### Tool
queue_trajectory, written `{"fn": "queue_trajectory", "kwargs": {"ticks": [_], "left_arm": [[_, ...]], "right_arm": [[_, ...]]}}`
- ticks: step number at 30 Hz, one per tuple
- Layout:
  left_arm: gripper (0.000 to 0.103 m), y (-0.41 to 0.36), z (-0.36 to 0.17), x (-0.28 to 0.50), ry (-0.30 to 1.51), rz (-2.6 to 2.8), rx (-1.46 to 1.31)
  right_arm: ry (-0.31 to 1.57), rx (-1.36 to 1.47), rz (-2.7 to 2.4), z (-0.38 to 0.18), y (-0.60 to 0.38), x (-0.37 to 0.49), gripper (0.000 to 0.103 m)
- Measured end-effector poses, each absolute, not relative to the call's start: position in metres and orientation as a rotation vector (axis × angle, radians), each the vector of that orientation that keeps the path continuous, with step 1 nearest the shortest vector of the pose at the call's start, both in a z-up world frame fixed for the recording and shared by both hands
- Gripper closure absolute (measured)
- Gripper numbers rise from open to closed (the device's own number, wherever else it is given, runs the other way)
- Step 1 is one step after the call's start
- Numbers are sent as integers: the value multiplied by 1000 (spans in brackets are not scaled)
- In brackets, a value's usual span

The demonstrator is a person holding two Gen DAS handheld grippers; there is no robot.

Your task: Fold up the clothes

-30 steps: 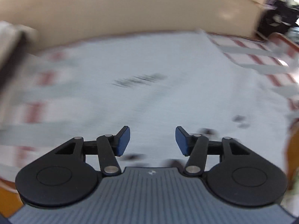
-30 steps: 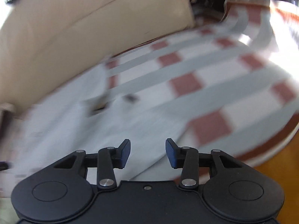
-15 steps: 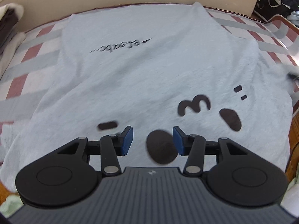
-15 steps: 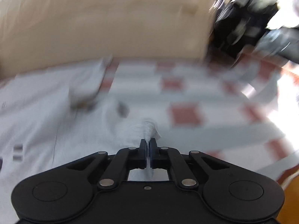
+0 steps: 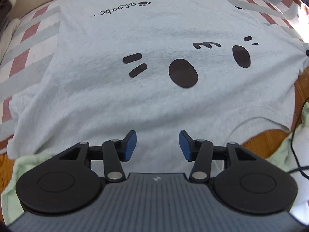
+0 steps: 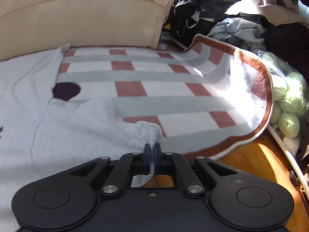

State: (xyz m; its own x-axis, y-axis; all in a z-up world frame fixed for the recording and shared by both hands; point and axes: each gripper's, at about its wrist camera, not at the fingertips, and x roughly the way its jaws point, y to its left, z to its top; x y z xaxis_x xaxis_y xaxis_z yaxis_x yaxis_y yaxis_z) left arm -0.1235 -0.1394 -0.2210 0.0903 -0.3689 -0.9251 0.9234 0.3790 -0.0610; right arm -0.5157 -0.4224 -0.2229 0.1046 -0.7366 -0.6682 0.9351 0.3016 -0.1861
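A checked rug (image 6: 173, 104) in white, grey and rust squares with a brown border covers the work surface, its far right edge curled upward against a heap of dark and pale clothes (image 6: 241, 9). A beige cushion (image 6: 81, 15) runs along the back edge of the rug. A pale grey T-shirt (image 5: 150, 96) lies spread flat across the rug, printed side up, showing 2 black ovals, short dashes and a line of small lettering near the hem end. The shirt's near edge reaches the bare wooden floor (image 6: 256, 166), and 1 sleeve (image 6: 108, 123) extends rightward over the checked squares. A light green cloth (image 5: 23, 174) lies at the near corners, partly under the tool in the left view. A clear bag of pale green yarn balls (image 6: 289, 104) sits just beside the rug's right border. A thin black cable (image 5: 297, 135) trails over the floor and green cloth at the right edge of the left view. The left gripper (image 5: 156, 145) hangs over the shirt's collar end with its blue pads parted about halfway and nothing between them. The right gripper (image 6: 152, 150) is clamped tight on the sleeve's cuff edge, with fabric pinched between its pads.
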Motion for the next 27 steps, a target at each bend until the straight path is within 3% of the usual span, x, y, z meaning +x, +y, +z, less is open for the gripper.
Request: {"fn": "queue_trajectory", "kwargs": {"ticks": [5,11,14,17,20,25,26,27], "left_arm": [[53,-130,-219,-125,1083,-1067,695],[53,-116,-207,-123,1090,-1108,658],[53,-115,-206,-127,1102,-1161,648],[50,-118,-206,-138,1108,-1248,670],[47,-124,-210,-153,1106,-1323,723],[41,-133,-222,-159,1115,-1366,735],[46,-136,-226,-157,1117,-1354,733],[58,-137,-229,-153,1121,-1320,717]], "right_arm": [[761,431,-1269,-238,-427,-526,101],[831,323,-1365,-227,-415,-522,98],[737,412,-1234,-201,-402,-525,87],[629,506,-1038,-175,-386,-523,67],[620,658,-709,-176,-380,-505,67],[790,660,-280,-197,-354,-438,67],[821,617,-238,-199,-347,-426,67],[851,575,-195,-200,-339,-415,65]]}}
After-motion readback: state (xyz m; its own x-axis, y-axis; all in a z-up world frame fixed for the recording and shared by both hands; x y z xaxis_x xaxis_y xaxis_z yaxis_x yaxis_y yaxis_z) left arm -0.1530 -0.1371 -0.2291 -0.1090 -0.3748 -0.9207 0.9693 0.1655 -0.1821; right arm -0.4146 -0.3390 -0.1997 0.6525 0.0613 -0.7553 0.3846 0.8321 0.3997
